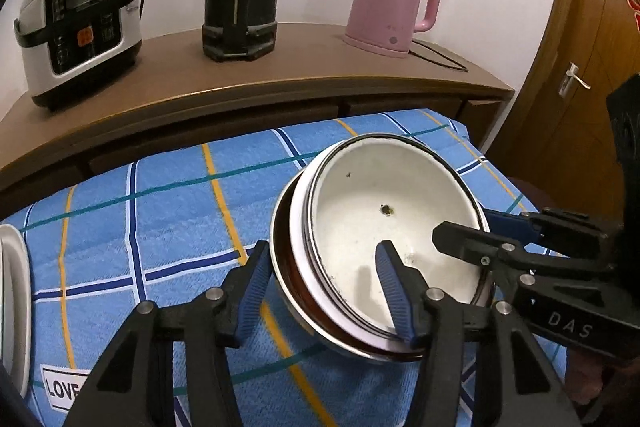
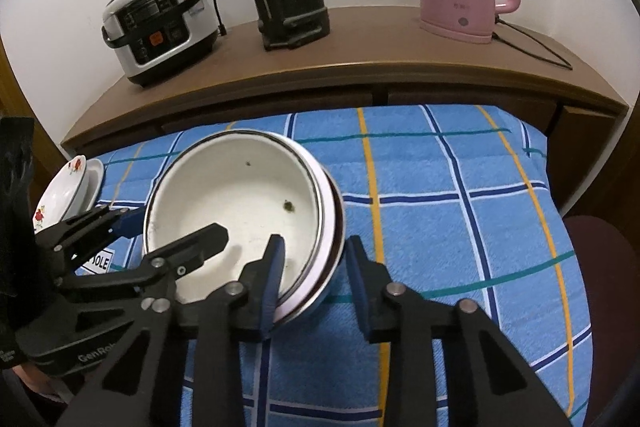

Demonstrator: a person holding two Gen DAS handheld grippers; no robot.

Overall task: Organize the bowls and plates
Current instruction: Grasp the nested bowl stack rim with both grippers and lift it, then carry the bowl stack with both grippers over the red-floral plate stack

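straddling rim of stacked bowls (image 1: 372,227) on checked cloth (image 1: 168,227): left gripper (image 1: 320,291) and right gripper (image 2: 316,279), both spread.

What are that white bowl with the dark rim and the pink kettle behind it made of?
The white bowl looks like enamelled metal: glossy white coating, a thin dark rim, and small dark chips where the coating seems worn through. The pink kettle looks like matte plastic: even colour, soft sheen, a moulded handle; what lies inside it cannot be seen.

- Stacked bowls (image 1: 384,239) sit on the cloth (image 1: 160,227), their rim between each tool's fingers.
- Plates (image 2: 66,193) lie left of the left tool (image 1: 324,291).
- Kettle (image 1: 390,3) stands on the sideboard (image 1: 280,67) behind.
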